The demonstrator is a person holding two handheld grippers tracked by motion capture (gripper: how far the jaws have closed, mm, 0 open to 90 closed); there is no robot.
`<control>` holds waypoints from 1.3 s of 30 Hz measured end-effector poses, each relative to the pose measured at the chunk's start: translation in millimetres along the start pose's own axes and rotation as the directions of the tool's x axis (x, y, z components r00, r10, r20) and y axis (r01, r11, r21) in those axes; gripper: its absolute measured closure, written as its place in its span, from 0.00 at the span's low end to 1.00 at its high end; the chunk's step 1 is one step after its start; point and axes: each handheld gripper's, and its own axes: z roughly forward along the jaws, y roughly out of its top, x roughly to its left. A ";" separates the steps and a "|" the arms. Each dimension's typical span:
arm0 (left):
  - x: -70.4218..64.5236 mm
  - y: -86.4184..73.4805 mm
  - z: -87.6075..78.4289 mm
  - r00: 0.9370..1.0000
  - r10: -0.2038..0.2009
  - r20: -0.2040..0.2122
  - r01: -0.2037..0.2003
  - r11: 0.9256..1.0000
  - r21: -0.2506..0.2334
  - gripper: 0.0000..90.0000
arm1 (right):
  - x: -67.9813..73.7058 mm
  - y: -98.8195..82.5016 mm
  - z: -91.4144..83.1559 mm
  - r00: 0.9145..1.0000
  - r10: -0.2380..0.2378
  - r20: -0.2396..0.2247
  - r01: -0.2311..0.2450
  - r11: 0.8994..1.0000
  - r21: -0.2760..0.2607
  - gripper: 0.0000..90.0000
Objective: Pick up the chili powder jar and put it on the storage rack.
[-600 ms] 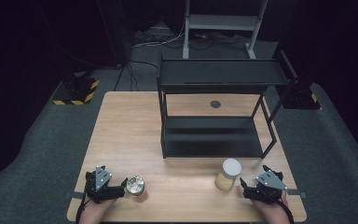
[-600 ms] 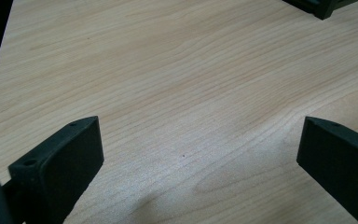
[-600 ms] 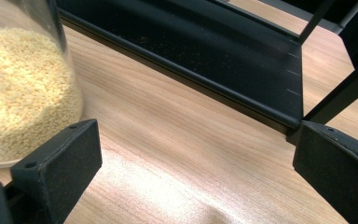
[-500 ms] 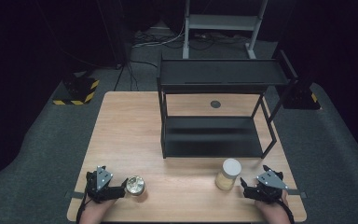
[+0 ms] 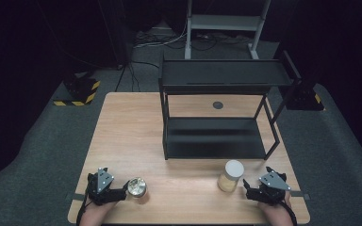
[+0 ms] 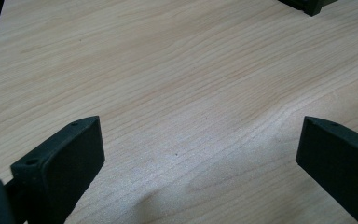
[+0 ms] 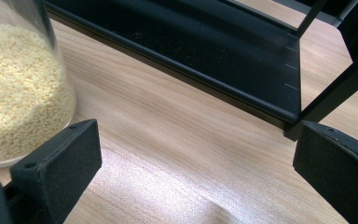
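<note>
Nothing has moved: both jars [image 5: 231, 175] upright, left gripper [image 5: 122, 192] and right gripper [image 5: 246, 186] wide open, empty

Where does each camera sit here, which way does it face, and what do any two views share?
High view: above the person's side, looking forward and down on the table; both hands with left gripper and right gripper.
Left gripper view: rides the left gripper, jaws open over bare wood.
Right gripper view: rides the right gripper, jaws open, facing the black shelf.
Shared: the grain jar shows in the high and right gripper views.
</note>
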 end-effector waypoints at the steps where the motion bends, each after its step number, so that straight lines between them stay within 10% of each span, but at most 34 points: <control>1: 0.3 -0.1 -0.1 1.000 -0.003 0.000 0.003 1.000 0.000 0.01 | 0.3 -0.2 -0.1 1.000 0.001 0.002 -0.001 1.000 -0.001 0.00; 21: 13.3 -4.1 -15.8 0.997 -0.075 0.036 0.077 0.994 -0.072 0.01 | -2.8 0.2 0.2 1.000 -0.005 -0.017 0.005 1.000 0.001 0.00; 39: 6.0 3.6 -48.4 0.997 -0.056 0.053 0.066 0.978 -0.197 0.00 | -2.7 0.2 0.3 1.000 -0.012 -0.019 0.012 1.000 0.000 0.00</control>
